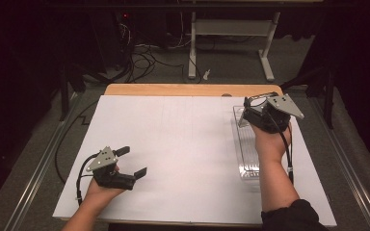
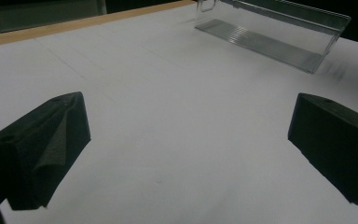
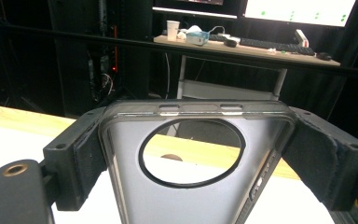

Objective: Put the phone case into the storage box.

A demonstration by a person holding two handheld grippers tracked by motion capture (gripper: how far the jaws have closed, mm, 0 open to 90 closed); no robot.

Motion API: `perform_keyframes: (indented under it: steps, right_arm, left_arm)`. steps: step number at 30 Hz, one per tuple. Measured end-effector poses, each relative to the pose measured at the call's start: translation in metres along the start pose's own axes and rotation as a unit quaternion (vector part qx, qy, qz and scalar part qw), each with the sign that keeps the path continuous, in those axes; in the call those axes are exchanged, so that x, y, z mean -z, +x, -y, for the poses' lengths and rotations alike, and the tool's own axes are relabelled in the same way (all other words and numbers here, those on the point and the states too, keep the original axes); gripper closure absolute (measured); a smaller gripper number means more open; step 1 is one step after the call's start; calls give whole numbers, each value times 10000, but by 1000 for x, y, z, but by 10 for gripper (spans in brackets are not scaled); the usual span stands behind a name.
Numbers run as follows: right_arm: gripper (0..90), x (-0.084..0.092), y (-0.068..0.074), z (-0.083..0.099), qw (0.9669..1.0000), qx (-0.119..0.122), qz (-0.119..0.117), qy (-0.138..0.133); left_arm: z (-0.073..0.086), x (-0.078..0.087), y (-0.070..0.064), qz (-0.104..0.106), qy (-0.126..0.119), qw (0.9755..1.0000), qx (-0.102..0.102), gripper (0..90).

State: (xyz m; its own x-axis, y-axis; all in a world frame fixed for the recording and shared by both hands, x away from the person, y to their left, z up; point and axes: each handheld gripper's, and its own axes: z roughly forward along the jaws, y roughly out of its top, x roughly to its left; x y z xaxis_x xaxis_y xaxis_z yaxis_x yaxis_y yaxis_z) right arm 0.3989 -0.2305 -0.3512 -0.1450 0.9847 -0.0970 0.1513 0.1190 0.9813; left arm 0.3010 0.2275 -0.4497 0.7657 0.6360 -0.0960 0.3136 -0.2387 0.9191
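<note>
My right gripper (image 1: 256,107) is raised over the far end of a clear plastic tray (image 1: 247,144) on the right of the white sheet. It is shut on a clear phone case (image 3: 191,205) with a black ring in its back, gripped by its two long edges between the jaws (image 3: 200,154). The phone case (image 1: 259,100) tilts up toward the far side. My left gripper (image 1: 134,161) rests low over the sheet at the near left, open with nothing between its fingers (image 2: 186,140). The tray (image 2: 270,42) looks empty in the left gripper view.
A white sheet (image 1: 173,144) covers most of a wooden table (image 1: 192,89). Beyond the far edge are a white desk frame (image 1: 231,38) and cables on the floor (image 1: 144,57). A desk with a keyboard (image 3: 270,44) and a cup (image 3: 172,29) stands farther back.
</note>
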Motion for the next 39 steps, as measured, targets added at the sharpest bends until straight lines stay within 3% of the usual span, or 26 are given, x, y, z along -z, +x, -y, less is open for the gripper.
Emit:
perform_keyframes:
  steps: [11,39]
  right_arm:
    - [132,-16,-2,6,9997,-147,157,86]
    - [131,-50,7,9,9985,-144,449,271]
  left_arm:
    - [0,0,0,14,-9,10000,5,2]
    - [-1,3,1,36,-100,9999,39,1]
